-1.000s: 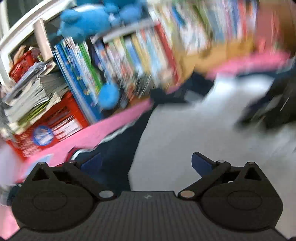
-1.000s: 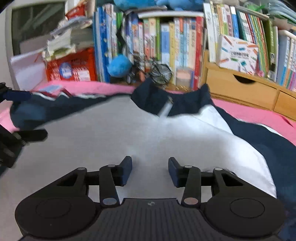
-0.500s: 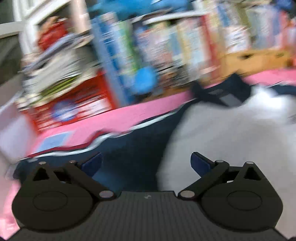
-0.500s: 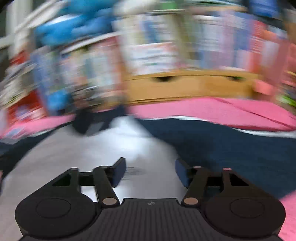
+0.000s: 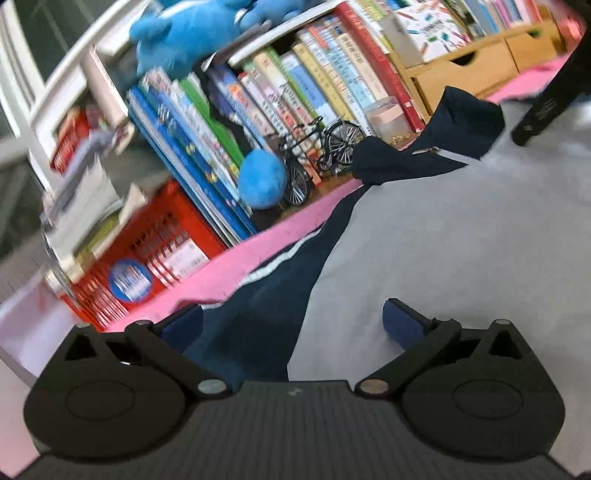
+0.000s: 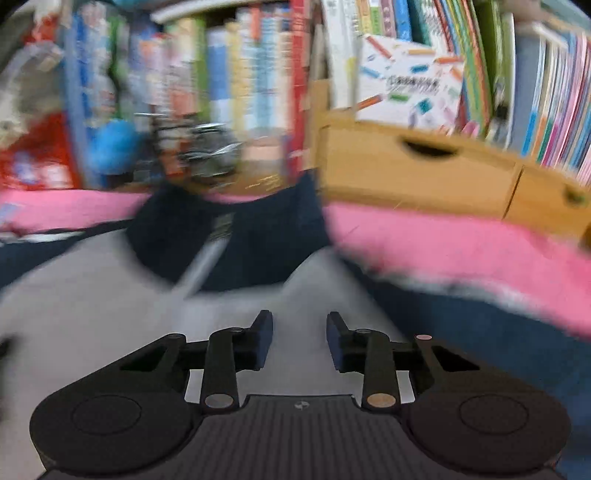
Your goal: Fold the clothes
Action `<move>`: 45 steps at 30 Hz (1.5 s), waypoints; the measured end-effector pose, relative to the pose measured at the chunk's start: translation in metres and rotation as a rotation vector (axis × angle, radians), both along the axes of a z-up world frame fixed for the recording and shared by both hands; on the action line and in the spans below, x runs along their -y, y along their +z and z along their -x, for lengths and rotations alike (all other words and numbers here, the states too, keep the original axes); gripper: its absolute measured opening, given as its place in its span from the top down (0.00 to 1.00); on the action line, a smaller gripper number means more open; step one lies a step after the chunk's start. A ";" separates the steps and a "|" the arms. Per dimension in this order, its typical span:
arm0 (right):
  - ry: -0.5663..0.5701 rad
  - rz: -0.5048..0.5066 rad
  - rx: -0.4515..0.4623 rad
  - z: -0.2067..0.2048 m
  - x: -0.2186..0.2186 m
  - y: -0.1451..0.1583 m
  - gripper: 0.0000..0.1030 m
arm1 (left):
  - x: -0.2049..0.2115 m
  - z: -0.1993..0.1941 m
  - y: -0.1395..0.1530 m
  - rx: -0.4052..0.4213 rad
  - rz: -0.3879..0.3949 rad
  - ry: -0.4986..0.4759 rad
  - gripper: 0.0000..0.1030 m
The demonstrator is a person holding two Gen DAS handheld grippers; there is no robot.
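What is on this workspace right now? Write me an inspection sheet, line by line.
Surface: pink cover, mostly hidden under the garment.
Job's things: grey and navy jacket spread flat, navy collar toward the shelf, white-striped navy sleeve running out to the left.
Clutter: model bicycle, blue plush ball and red crate at the shelf foot.
Grippers: left hand-held gripper open over the sleeve seam, holding nothing; right hand-held gripper open, narrower gap, above the grey panel, holding nothing.
Cables: nothing seen.
Surroundings: packed bookshelf, wooden drawers, blue plush toy on top; right view is motion-blurred.
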State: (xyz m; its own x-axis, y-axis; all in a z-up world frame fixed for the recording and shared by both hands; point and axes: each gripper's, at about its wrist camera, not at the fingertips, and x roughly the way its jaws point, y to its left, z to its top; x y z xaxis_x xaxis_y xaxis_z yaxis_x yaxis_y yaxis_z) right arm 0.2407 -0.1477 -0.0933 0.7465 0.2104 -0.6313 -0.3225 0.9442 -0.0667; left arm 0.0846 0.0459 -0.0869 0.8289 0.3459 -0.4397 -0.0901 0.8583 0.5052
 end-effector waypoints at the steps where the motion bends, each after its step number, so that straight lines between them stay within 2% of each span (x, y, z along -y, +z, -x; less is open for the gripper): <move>1: -0.036 0.001 0.011 -0.014 0.007 -0.002 0.58 | -0.004 -0.003 0.000 -0.004 0.021 0.008 0.00; 2: -0.074 -0.004 0.005 -0.022 0.015 -0.002 0.49 | -0.007 -0.004 0.000 -0.007 0.038 0.013 0.00; 3: -0.111 -0.010 -0.004 -0.029 0.023 -0.003 0.30 | -0.010 -0.004 0.001 -0.010 0.055 0.019 0.00; 4: -0.147 -0.016 -0.014 -0.036 0.032 -0.003 0.30 | -0.012 -0.005 0.001 -0.012 0.065 0.021 0.00; 6: -0.166 0.027 0.028 -0.024 0.041 0.002 0.38 | -0.013 -0.004 0.001 -0.012 0.068 0.021 0.00; 8: -0.043 -0.061 0.044 0.005 0.060 0.009 0.38 | -0.012 -0.004 0.000 -0.011 0.063 0.021 0.00; 10: 0.045 -0.130 0.003 0.030 0.078 0.011 0.39 | -0.011 -0.004 -0.001 -0.010 0.056 0.020 0.00; 12: 0.054 -0.109 -0.022 0.046 0.103 0.007 0.40 | -0.011 -0.006 -0.001 -0.010 0.054 0.019 0.00; 14: -0.032 -0.068 -0.046 0.055 0.151 0.002 0.38 | -0.011 -0.006 0.000 -0.012 0.057 0.018 0.00; 17: -0.239 -0.055 -0.014 0.060 0.227 0.001 0.34 | -0.011 -0.006 0.000 -0.012 0.056 0.017 0.00; 19: -0.438 -0.028 -0.006 0.055 0.277 0.003 0.34 | -0.011 -0.006 0.000 -0.011 0.053 0.017 0.00; 22: -0.598 -0.003 -0.021 0.066 0.314 0.014 0.36 | -0.011 -0.006 0.000 -0.011 0.050 0.016 0.00; 25: -0.422 -0.133 0.064 0.105 0.293 0.032 0.32 | -0.012 -0.007 0.000 -0.012 0.060 0.018 0.00; 28: -0.199 -0.224 0.099 0.131 0.240 0.050 0.23 | -0.014 -0.008 0.001 -0.015 0.076 0.018 0.00; 30: -0.020 -0.290 0.082 0.147 0.201 0.056 0.19 | -0.015 -0.008 0.001 -0.016 0.083 0.019 0.00; 32: 0.132 -0.344 0.038 0.163 0.167 0.057 0.19 | -0.016 -0.008 0.001 -0.017 0.088 0.019 0.00; 35: 0.288 -0.343 -0.019 0.188 0.122 0.050 0.18 | -0.013 -0.007 0.001 -0.013 0.070 0.022 0.00; 37: 0.347 -0.278 -0.038 0.215 0.109 0.042 0.17 | -0.009 -0.006 0.000 -0.006 0.041 0.024 0.00; 40: 0.332 -0.201 -0.097 0.254 0.118 0.025 0.14 | -0.004 -0.002 -0.001 0.001 -0.005 0.026 0.00; 41: 0.320 -0.177 -0.077 0.276 0.128 0.019 0.14 | -0.003 0.000 -0.002 0.002 -0.016 0.027 0.00; 42: 0.303 -0.142 -0.033 0.297 0.137 0.015 0.06 | -0.003 0.003 -0.001 0.002 -0.025 0.028 0.00; 43: 0.272 -0.124 -0.012 0.314 0.149 0.014 0.01 | -0.003 0.007 -0.001 0.000 -0.033 0.030 0.00; 45: 0.244 -0.092 0.020 0.342 0.163 0.015 0.01 | -0.003 0.018 0.002 -0.021 -0.044 0.039 0.00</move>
State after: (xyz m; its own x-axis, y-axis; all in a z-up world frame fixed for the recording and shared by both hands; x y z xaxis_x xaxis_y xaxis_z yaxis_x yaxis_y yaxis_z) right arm -0.1013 -0.3107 -0.0785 0.6791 0.4412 -0.5867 -0.5406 0.8413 0.0070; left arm 0.0669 0.0485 -0.0845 0.8048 0.3975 -0.4408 -0.1122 0.8311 0.5447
